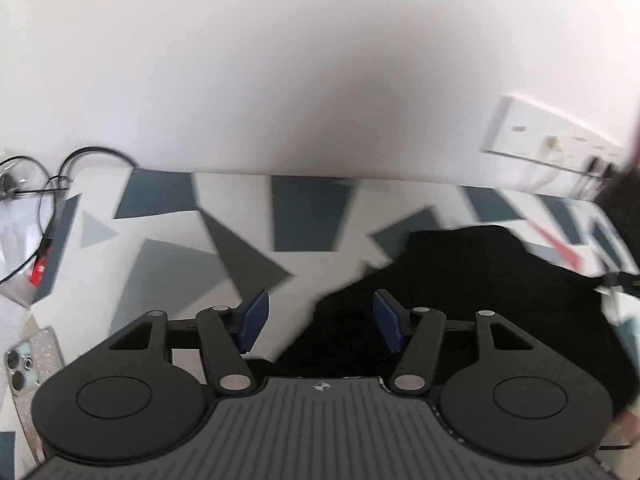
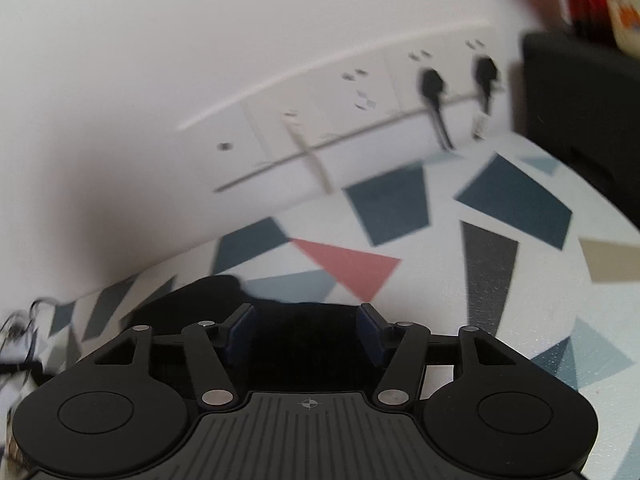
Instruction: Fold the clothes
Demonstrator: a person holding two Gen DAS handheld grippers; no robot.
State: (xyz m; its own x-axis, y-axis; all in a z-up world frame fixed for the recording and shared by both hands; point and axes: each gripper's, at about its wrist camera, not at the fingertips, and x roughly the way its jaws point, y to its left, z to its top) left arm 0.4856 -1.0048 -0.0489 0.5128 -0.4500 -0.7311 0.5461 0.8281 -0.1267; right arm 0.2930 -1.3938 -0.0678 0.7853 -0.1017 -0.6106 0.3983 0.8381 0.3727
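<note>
A black garment (image 1: 480, 280) lies on a table covered with a white cloth of grey, blue and red shapes (image 1: 308, 216). In the left wrist view my left gripper (image 1: 320, 320) is open, its blue pads wide apart over the garment's left edge, holding nothing. In the right wrist view the garment (image 2: 208, 296) lies under and left of my right gripper (image 2: 306, 326), which is open over the dark fabric. Both views are motion-blurred.
A white wall runs behind the table with a socket strip (image 2: 360, 120) and black plugs (image 2: 432, 84). Black cables (image 1: 60, 176) and a phone (image 1: 28, 364) lie at the left. A black box (image 2: 580, 100) stands at the right.
</note>
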